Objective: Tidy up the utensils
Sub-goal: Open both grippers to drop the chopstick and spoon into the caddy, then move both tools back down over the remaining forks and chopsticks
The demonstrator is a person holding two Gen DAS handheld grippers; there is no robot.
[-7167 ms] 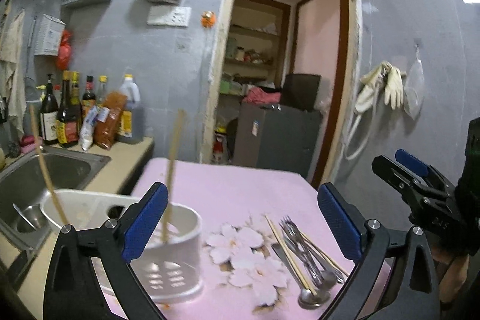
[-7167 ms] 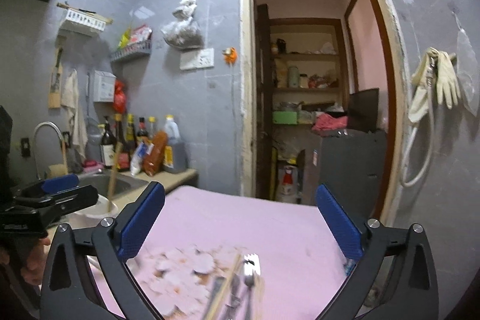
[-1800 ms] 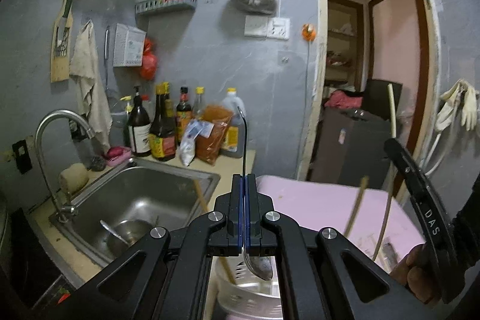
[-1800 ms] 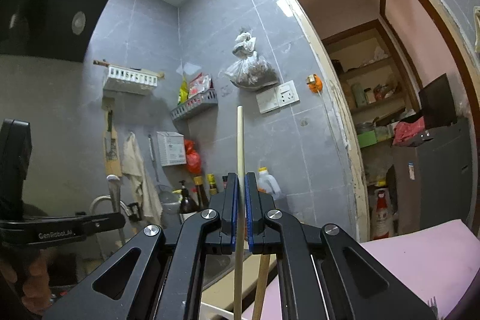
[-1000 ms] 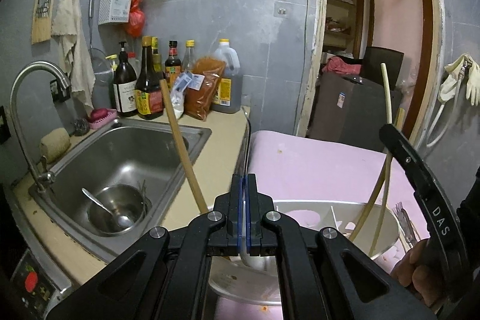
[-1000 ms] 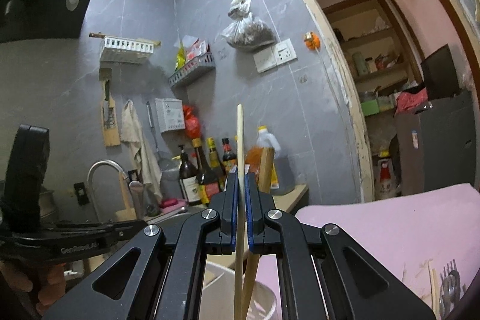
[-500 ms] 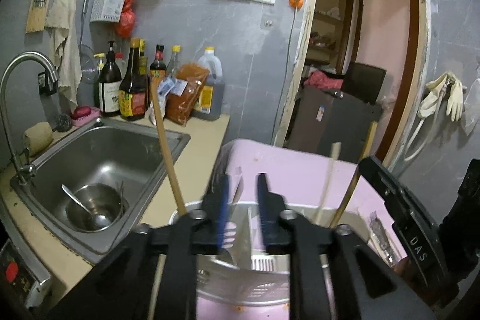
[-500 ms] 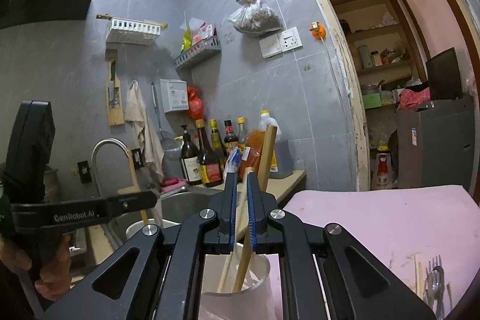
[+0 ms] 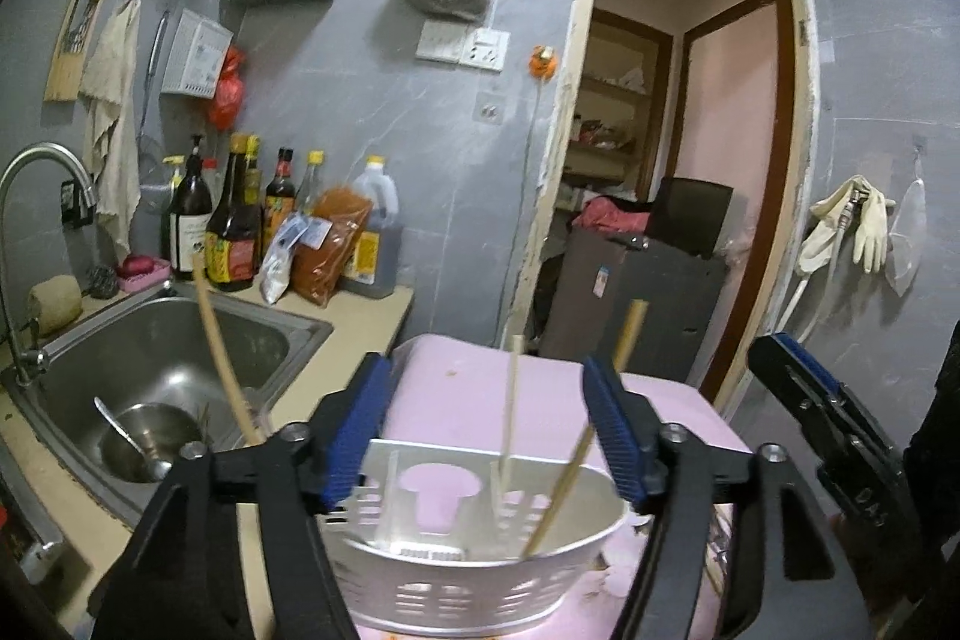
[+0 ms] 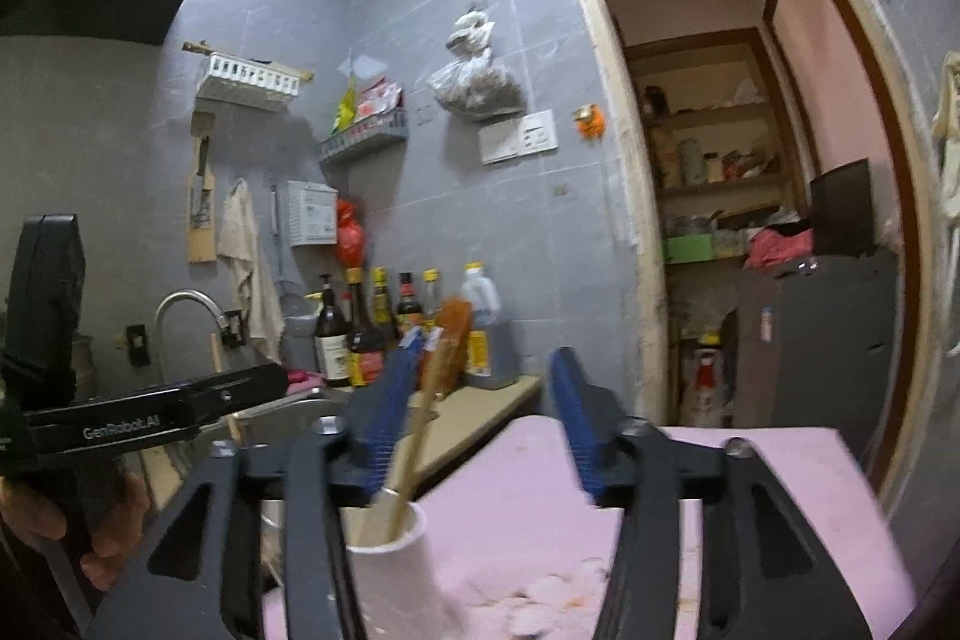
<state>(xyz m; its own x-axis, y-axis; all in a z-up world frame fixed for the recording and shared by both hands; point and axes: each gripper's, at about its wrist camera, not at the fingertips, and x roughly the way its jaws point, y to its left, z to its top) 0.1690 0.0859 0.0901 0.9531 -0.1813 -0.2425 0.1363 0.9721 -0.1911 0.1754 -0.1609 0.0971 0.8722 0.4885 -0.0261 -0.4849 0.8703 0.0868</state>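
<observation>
Table (image 9: 468, 388): pink cover, seen btwn sink counter and doorway; flower print glimpsed low in right wrist view.
Sink (image 9: 150, 358): steel, left of table; a bowl w/ spoon is seen inside.
Bottles (image 9: 234, 220): row of sauce bottles lined up at wall behind sink.
Utensil holder (image 9: 480, 568): white, slotted, oval; stood on table near its sink-side edge, directly below left gripper. Divided inside; which compartment holds what can't be told.
Left gripper (image 9: 486, 436): fingers spread wide, nothing held; hovered just above holder rim.
Right gripper (image 10: 486, 412): fingers parted, released, nothing gripped; positioned over holder's end, blurred.
Chopsticks (image 9: 510, 412): pale sticks stood tilted in holder — one near-upright at middle, one thicker leaning right (image 9: 576, 466), one leaning left toward sink (image 9: 222, 358).
Chopsticks, right wrist view (image 10: 420, 436): two are seen rising out of holder (image 10: 390, 556), just beside left blue finger pad; contact can't be told.
</observation>
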